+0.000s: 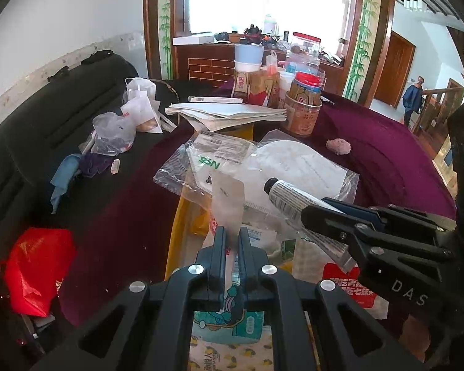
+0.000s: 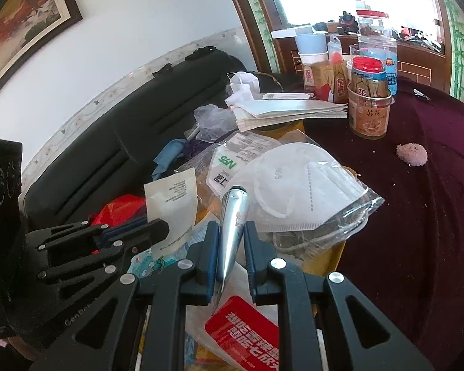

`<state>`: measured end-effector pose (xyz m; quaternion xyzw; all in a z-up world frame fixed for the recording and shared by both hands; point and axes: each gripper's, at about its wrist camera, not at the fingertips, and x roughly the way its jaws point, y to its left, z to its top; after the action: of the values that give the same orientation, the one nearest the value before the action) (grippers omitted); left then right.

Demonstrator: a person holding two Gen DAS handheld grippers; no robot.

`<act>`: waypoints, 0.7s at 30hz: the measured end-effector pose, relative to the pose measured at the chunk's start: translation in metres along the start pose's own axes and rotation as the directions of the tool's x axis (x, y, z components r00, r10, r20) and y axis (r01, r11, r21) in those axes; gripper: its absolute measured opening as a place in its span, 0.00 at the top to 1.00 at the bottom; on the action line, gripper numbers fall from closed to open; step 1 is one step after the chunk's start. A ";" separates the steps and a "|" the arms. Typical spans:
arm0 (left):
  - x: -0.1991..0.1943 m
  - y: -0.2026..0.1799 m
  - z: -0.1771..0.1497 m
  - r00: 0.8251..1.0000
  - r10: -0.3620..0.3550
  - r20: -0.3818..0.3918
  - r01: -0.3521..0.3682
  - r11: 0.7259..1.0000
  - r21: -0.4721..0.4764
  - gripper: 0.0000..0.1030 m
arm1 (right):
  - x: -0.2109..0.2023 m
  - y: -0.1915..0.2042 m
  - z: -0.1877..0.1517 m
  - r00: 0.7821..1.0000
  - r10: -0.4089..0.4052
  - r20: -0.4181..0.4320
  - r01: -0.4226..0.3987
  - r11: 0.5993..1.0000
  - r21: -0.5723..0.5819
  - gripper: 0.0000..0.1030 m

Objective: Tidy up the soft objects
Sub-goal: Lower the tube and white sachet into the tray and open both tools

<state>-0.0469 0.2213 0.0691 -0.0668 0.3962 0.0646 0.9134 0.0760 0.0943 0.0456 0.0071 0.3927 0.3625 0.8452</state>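
My left gripper [image 1: 232, 235] is shut on a flat white sachet [image 1: 227, 198] held upright above a yellow box of soft packets [image 1: 176, 232]. It also shows in the right wrist view [image 2: 161, 230] with the sachet [image 2: 173, 207]. My right gripper [image 2: 230, 232] is shut on a silver tube [image 2: 233, 222], cap pointing away; in the left wrist view the tube [image 1: 289, 194] sticks out of that gripper [image 1: 306, 215]. Bagged white N95 masks [image 2: 294, 185] lie on top of the box. A small pink puff [image 2: 411, 154] lies on the maroon cloth.
A red packet [image 2: 244, 337] and printed tissue packs [image 1: 229, 321] lie below the grippers. Jars and cups [image 2: 369, 108] and a paper stack [image 2: 287, 109] stand behind. A black sofa [image 1: 46, 123] with bags, cloths and a red bag [image 1: 34, 272] is to the left.
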 end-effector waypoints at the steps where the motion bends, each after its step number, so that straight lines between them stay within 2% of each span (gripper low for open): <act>1: 0.000 0.000 0.000 1.000 0.004 0.001 -0.004 1.000 0.001 0.93 | 0.001 0.000 0.000 1.000 -0.004 0.001 0.004 1.000 0.004 0.84; 4: -0.001 0.000 0.001 1.000 0.007 0.004 -0.007 1.000 -0.003 0.91 | 0.000 -0.002 0.001 1.000 0.002 0.012 -0.002 1.000 0.011 0.83; 6: -0.001 0.002 0.000 1.000 0.012 0.003 -0.012 1.000 -0.008 0.79 | -0.002 -0.002 0.002 1.000 0.004 0.016 -0.005 1.000 0.012 0.70; 7: -0.001 0.002 -0.001 1.000 0.014 0.003 -0.013 1.000 -0.007 0.60 | -0.005 -0.003 0.001 1.000 0.005 0.024 -0.005 1.000 0.013 0.59; 8: -0.001 0.002 -0.002 1.000 0.021 0.005 -0.021 1.000 -0.006 0.40 | -0.009 -0.002 0.000 0.999 0.005 0.032 -0.006 1.000 0.014 0.52; 10: -0.005 0.002 -0.006 0.999 0.032 0.033 -0.031 0.999 -0.008 0.27 | -0.017 -0.001 -0.002 0.999 0.018 0.044 -0.018 1.000 0.009 0.48; 13: -0.015 0.003 -0.013 0.996 0.050 0.077 -0.049 0.999 -0.012 0.17 | -0.034 -0.002 -0.010 0.998 -0.003 0.064 0.002 1.000 0.016 0.36; 17: -0.030 0.003 -0.023 0.989 0.082 0.126 -0.079 0.997 -0.027 0.09 | -0.058 -0.005 -0.034 0.997 -0.013 0.076 0.010 0.999 0.041 0.29; 19: -0.042 0.000 -0.031 0.978 0.127 0.166 -0.125 0.992 -0.022 0.07 | -0.064 -0.007 -0.049 0.997 -0.029 0.075 0.025 0.999 0.047 0.24; 21: -0.051 -0.001 -0.039 0.963 0.169 0.208 -0.166 0.986 -0.035 0.02 | -0.066 -0.006 -0.065 0.997 -0.061 0.053 0.058 0.997 0.046 0.24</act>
<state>-0.1092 0.2101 0.0807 -0.0337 0.3012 0.1515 0.9409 0.0077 0.0313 0.0425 0.0240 0.3777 0.3280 0.8656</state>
